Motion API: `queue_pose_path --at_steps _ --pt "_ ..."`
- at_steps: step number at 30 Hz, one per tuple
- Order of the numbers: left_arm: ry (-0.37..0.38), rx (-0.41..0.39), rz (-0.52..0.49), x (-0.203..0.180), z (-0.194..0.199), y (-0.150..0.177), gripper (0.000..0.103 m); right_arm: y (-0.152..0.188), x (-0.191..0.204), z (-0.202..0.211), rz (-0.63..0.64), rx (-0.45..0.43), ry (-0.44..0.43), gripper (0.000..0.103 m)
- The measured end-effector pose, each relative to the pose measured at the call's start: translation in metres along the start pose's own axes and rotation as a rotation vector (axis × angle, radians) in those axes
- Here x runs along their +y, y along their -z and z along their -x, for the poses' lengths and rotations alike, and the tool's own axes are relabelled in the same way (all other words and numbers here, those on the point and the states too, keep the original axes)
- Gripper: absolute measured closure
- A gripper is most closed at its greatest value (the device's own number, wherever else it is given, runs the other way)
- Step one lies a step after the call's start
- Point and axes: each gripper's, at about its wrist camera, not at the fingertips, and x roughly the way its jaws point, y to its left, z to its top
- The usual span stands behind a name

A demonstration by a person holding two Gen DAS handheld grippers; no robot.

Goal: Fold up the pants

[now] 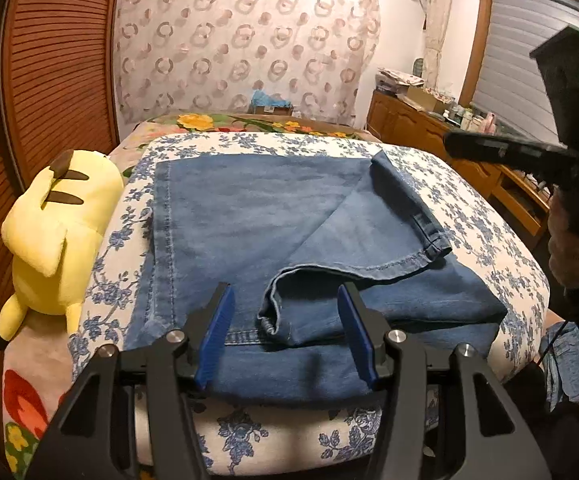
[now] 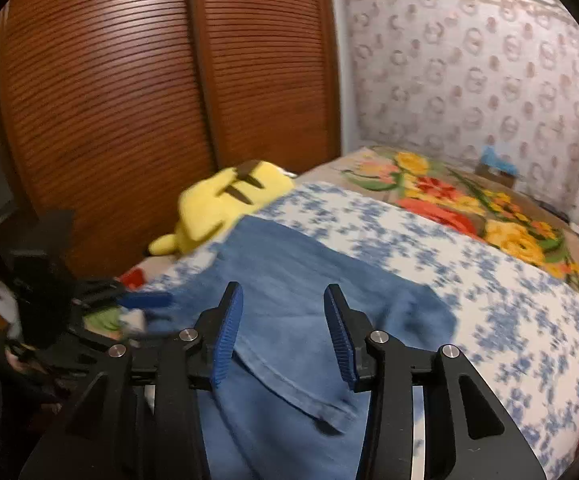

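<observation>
Blue denim pants (image 1: pixel 269 216) lie folded on the bed, one leg doubled back with its hem (image 1: pixel 385 260) toward the near right. My left gripper (image 1: pixel 285 320) hovers open over the near edge of the pants, with a rumpled hem corner below its blue pads and nothing pinched. In the right wrist view my right gripper (image 2: pixel 283 312) is open just above the pants (image 2: pixel 309 280), with a seamed edge running under it. Each gripper shows in the other's view: the right gripper (image 1: pixel 461 144) at far right, the left gripper (image 2: pixel 157 314) at the left edge.
A yellow plush toy (image 1: pixel 61 232) lies on the bed's left side beside the pants. The blue-flowered sheet (image 1: pixel 469 216) covers the mattress, with a bright floral blanket (image 2: pixel 469 208) farther back. A slatted wooden wardrobe (image 1: pixel 49 80) stands left, a cluttered wooden cabinet (image 1: pixel 409 120) right.
</observation>
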Motion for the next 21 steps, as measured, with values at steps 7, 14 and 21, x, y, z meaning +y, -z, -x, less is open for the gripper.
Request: queue_pose_path --at_steps 7,14,21 --pt "0.017 0.018 -0.009 -0.002 -0.018 0.0 0.07 0.034 -0.03 -0.019 -0.084 0.091 0.064 0.06" --pt "-0.011 0.039 -0.011 0.002 -0.03 0.007 0.086 0.062 -0.044 -0.046 -0.151 0.193 0.046 0.06" --pt "0.004 -0.022 -0.06 -0.009 -0.008 0.005 0.098 0.051 -0.041 -0.042 -0.124 0.166 -0.029 0.09"
